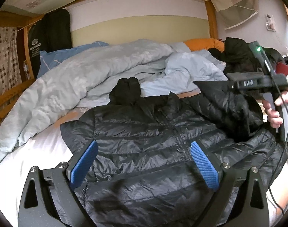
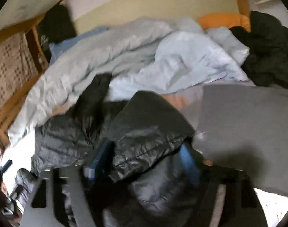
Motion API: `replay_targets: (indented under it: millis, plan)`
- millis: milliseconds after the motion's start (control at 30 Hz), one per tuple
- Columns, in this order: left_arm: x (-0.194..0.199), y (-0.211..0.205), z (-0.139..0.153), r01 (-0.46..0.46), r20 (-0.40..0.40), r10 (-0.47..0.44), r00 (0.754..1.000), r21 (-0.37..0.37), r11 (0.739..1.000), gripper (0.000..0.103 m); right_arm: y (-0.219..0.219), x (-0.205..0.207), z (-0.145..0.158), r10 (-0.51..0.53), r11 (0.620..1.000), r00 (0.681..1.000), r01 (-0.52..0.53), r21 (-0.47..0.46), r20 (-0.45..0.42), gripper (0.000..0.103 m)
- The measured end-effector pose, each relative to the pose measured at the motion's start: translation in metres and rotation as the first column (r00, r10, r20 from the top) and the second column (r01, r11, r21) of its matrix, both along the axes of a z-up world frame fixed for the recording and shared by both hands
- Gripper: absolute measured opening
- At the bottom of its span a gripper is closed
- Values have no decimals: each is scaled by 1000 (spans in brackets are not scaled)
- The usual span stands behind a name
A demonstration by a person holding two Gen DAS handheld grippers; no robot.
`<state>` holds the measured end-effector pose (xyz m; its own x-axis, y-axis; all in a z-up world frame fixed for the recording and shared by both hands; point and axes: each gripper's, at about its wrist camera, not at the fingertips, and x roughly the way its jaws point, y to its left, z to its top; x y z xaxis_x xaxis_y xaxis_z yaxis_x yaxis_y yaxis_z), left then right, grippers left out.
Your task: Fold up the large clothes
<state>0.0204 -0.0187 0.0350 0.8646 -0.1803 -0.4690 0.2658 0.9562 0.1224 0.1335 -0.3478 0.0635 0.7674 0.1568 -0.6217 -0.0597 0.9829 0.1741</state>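
Observation:
A black quilted puffer jacket [image 1: 153, 132] lies front up on the white bed sheet [image 1: 49, 151], hood toward the duvet. My left gripper [image 1: 144, 155] is open and empty, hovering above the jacket's lower front, blue pads apart. My right gripper [image 2: 145, 157] is shut on the jacket's right sleeve [image 2: 144, 124] and holds it lifted over the jacket body. In the left wrist view the right gripper [image 1: 229, 85] appears at the right with the sleeve [image 1: 225, 104] hanging from it. The right wrist view is blurred by motion.
A crumpled pale blue duvet [image 1: 87, 75] fills the back of the bed. A pile of dark clothes [image 1: 236, 56] and an orange pillow [image 1: 202, 43] lie at the back right. A wooden bunk frame [image 1: 210, 15] surrounds the bed. A black bag [image 1: 49, 36] hangs at the back left.

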Motion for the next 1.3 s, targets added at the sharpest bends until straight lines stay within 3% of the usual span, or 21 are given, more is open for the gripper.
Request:
replay_targets:
  millis: [33,100,167,233,300,400,500,567,600,633,700,767,833,900,1000,1133,1200,1267,1300]
  plan:
    - [-1,0,1,-4,4,4,1000,1,1000,98,5,1,-3,13,999,1000,-13,-37,2,9]
    - [-2,2,4,-11,15,11,1000,-6,1000,98,13,-9,0,63,997,998,-61,-51,27,8]
    - [-4,5,10,-18,35,19,999,-15,1000,98,33,-39,17,147,988,976,-140,-60,158,8]
    - [-7,7,15,-31,63,32,997,-14,999,98,60,-72,39,240,968,935,-211,-137,261,8]
    - [-8,8,19,-41,83,42,996,-11,999,98,79,-95,49,311,949,902,-276,-155,300,8]
    - [-23,18,37,-55,221,56,974,-10,998,98,109,-108,40,411,910,880,-382,-158,238,8]
    - [-30,27,58,-111,309,98,946,25,994,102,152,-117,2,552,819,831,-524,-235,70,9]
    - [-26,37,61,-130,304,121,945,12,991,102,175,-124,-23,614,752,789,-595,-285,-29,16]
    - [-22,42,60,-143,285,137,949,2,990,102,185,-129,-36,641,719,764,-632,-289,-74,27]
    - [-15,47,57,-157,252,153,956,-7,988,102,190,-132,-42,659,702,746,-656,-277,-96,47]
    - [-2,55,50,-168,174,171,970,-32,985,102,198,-139,-50,689,675,713,-696,-245,-128,72]
    - [8,62,44,-167,110,173,979,-56,984,102,200,-145,-49,706,660,696,-713,-234,-129,73]
    - [13,63,39,-152,56,157,986,-82,985,102,192,-146,-45,702,663,700,-709,-242,-128,73]
    - [15,60,35,-144,19,147,989,-100,985,102,184,-143,-30,672,695,735,-666,-271,-84,73]
    - [10,47,32,-106,37,109,993,-70,992,102,150,-142,-1,601,774,799,-571,-274,30,73]
    - [3,20,24,-38,63,38,997,7,999,102,96,-122,20,402,902,909,-373,-217,108,73]
    - [2,10,20,14,41,-14,999,-3,1000,102,77,-114,23,315,940,941,-293,-173,120,73]
    - [2,-5,18,139,24,-138,990,-25,990,102,59,-100,22,228,968,970,-216,-131,82,73]
    - [2,-15,18,209,11,-209,978,-20,978,102,55,-96,20,234,967,970,-226,-115,60,73]
